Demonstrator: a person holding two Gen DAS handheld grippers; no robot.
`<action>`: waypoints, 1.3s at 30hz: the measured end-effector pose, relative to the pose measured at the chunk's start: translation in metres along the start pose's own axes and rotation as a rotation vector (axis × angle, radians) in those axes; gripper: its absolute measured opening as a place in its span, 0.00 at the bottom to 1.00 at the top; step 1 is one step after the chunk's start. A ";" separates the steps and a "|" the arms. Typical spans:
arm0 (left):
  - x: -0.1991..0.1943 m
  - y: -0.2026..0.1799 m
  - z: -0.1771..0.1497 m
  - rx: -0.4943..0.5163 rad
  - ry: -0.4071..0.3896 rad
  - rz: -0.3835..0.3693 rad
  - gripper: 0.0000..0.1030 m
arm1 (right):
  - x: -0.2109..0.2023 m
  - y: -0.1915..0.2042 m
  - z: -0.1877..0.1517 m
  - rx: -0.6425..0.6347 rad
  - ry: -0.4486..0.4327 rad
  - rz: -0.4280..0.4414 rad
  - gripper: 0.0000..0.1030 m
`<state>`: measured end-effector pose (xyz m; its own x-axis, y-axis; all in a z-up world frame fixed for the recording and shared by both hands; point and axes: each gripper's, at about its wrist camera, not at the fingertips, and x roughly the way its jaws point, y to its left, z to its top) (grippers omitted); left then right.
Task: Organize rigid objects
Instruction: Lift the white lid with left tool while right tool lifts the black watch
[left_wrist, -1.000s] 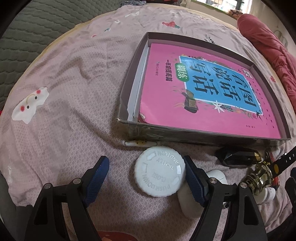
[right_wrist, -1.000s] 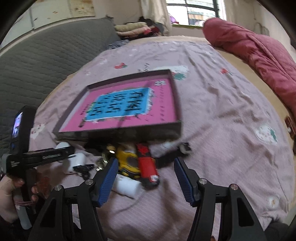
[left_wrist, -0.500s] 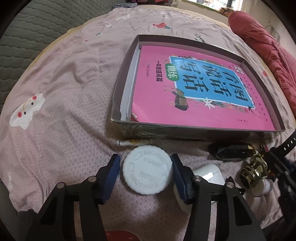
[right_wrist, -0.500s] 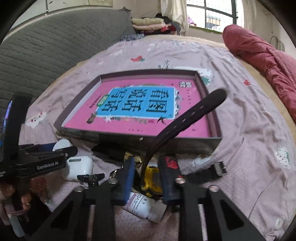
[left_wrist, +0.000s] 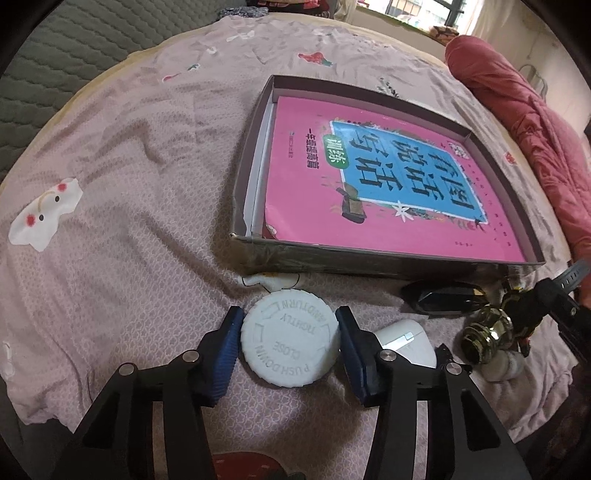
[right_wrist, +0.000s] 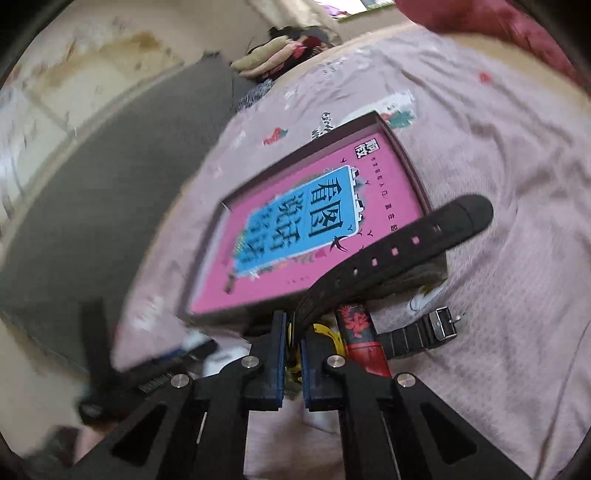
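My left gripper (left_wrist: 290, 345) is shut on the white ribbed cap of a bottle (left_wrist: 290, 338), blue pads against both sides. A shallow dark box (left_wrist: 255, 147) with a pink book (left_wrist: 388, 199) inside lies just beyond. My right gripper (right_wrist: 292, 347) is shut on a black wristwatch; its holed strap (right_wrist: 406, 243) sticks up to the right over the box (right_wrist: 417, 177), and the buckle end (right_wrist: 439, 326) hangs low. The right wrist view is tilted and blurred.
Beside the bottle lie a white earbud case (left_wrist: 406, 341), a dark faceted object (left_wrist: 439, 299) and a brass knob (left_wrist: 487, 338). A red object (right_wrist: 360, 332) and a yellow one (right_wrist: 328, 332) lie by the right gripper. A red quilt (left_wrist: 517, 103) lies at right.
My left gripper closed from wide open onto the bottle cap. My right gripper closed on the watch and lifted it, tilting; the strap now stands up over the box.
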<state>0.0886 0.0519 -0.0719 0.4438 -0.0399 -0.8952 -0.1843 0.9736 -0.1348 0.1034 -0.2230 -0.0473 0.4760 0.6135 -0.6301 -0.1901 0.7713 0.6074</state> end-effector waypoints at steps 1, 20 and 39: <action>-0.001 0.000 0.000 -0.002 -0.001 -0.005 0.50 | -0.003 -0.005 0.001 0.034 -0.003 0.037 0.07; -0.044 0.001 0.002 -0.022 -0.066 -0.093 0.50 | -0.031 -0.021 0.015 0.349 -0.091 0.581 0.07; -0.093 -0.007 0.002 0.010 -0.148 -0.113 0.50 | -0.055 0.026 0.002 0.129 -0.103 0.474 0.07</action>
<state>0.0505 0.0495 0.0128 0.5854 -0.1164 -0.8023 -0.1178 0.9669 -0.2262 0.0742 -0.2374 0.0043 0.4466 0.8665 -0.2231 -0.3010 0.3803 0.8745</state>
